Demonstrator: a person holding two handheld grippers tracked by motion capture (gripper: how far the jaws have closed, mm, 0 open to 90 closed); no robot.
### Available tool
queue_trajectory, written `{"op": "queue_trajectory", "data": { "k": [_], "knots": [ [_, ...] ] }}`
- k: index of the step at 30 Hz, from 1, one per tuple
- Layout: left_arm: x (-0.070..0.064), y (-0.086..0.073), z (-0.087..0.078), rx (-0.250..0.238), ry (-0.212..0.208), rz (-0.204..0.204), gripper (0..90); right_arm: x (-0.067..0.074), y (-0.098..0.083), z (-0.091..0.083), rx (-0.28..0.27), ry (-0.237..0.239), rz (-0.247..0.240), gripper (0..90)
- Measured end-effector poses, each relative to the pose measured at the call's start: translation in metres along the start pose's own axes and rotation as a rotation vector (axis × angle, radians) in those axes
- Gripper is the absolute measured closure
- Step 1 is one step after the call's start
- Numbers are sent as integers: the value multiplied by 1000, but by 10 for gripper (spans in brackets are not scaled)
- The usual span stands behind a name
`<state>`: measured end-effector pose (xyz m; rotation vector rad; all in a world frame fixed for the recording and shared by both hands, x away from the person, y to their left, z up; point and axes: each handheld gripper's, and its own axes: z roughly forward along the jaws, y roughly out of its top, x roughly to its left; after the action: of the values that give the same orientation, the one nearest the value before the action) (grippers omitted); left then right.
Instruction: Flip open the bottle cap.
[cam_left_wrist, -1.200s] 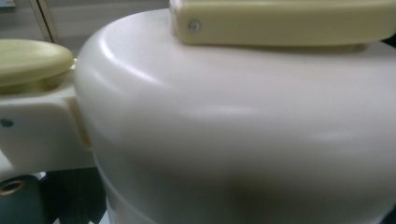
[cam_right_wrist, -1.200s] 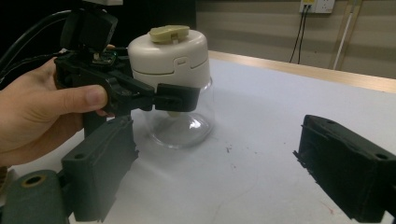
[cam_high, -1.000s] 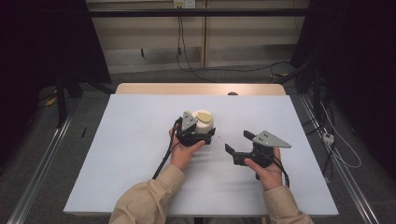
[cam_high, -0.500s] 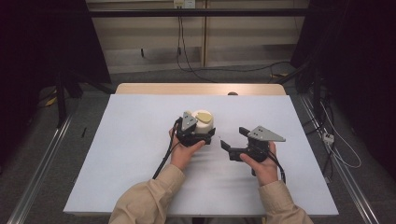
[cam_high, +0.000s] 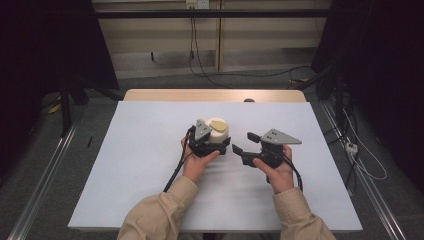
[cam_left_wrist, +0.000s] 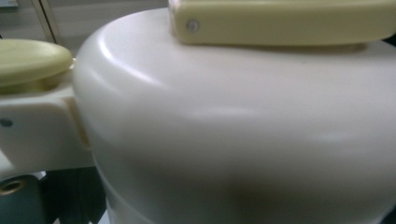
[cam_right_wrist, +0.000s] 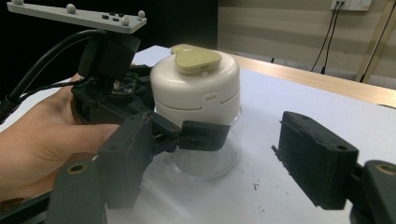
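A white container (cam_high: 218, 131) with a pale yellow lid tab (cam_high: 217, 122) and a clear lower cup stands mid-table. My left gripper (cam_high: 215, 144) is shut on the container from the near side. In the right gripper view its black jaw presses the clear cup (cam_right_wrist: 205, 158) under the white body (cam_right_wrist: 196, 88). The left gripper view is very close on the white body (cam_left_wrist: 233, 140) and the yellow tab (cam_left_wrist: 280, 21). My right gripper (cam_high: 243, 142) stands open just right of the container. Its own jaws are spread wide (cam_right_wrist: 219, 172) with nothing between them.
A white sheet (cam_high: 140, 150) covers the table, and a wooden strip (cam_high: 175, 95) shows along the far edge. A small dark object (cam_high: 248, 100) lies at that edge. Cables (cam_high: 240, 75) run over the floor behind, and metal rails (cam_high: 45, 180) flank the table.
My right gripper has moved left, closer to the container, still open. The left gripper and the container have stayed where they were.
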<state>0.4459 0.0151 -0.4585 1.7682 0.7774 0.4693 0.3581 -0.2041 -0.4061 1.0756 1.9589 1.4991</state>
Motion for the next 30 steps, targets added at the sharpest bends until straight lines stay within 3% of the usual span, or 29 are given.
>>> {"op": "queue_trajectory", "data": {
  "k": [5, 15, 26, 30],
  "knots": [
    [1, 0, 0, 3, -1, 10, 51, 1, 4, 7, 23, 23, 4, 338],
    [0, 0, 0, 2, 4, 7, 51, 3, 15, 20, 53, 66, 9, 591],
    [0, 0, 0, 5, 5, 10, 51, 1, 21, 26, 65, 67, 0, 841],
    [0, 0, 0, 4, 5, 10, 51, -2, 22, 28, 66, 72, -5, 892]
  ]
}}
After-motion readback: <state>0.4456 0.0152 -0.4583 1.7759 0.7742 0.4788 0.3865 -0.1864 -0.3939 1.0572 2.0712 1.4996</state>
